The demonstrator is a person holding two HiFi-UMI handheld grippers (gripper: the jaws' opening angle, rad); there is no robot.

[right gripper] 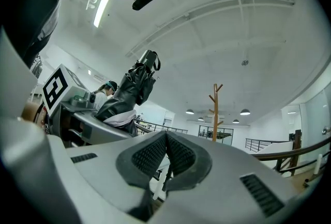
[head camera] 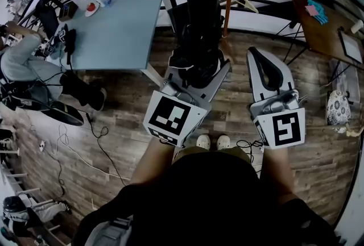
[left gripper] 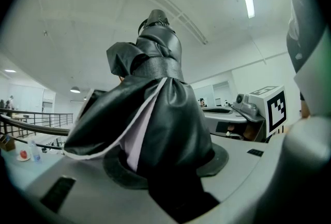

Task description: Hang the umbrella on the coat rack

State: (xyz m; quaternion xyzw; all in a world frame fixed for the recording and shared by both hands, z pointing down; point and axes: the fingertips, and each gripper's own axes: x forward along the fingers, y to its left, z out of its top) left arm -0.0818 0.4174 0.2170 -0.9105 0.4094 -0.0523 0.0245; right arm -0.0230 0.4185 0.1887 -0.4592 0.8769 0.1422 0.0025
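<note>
We see the left gripper clamped on the folded black umbrella, gripping low on the bundle. The umbrella stands upright at centre top of the head view, strap wrapped round it and a pale lining edge showing in the left gripper view. The right gripper sits right of centre with its jaws together and nothing between the pads. The wooden coat rack stands right of centre in the right gripper view, well apart from the umbrella. A blue-grey table fills the upper left of the head view, over wood flooring.
</note>
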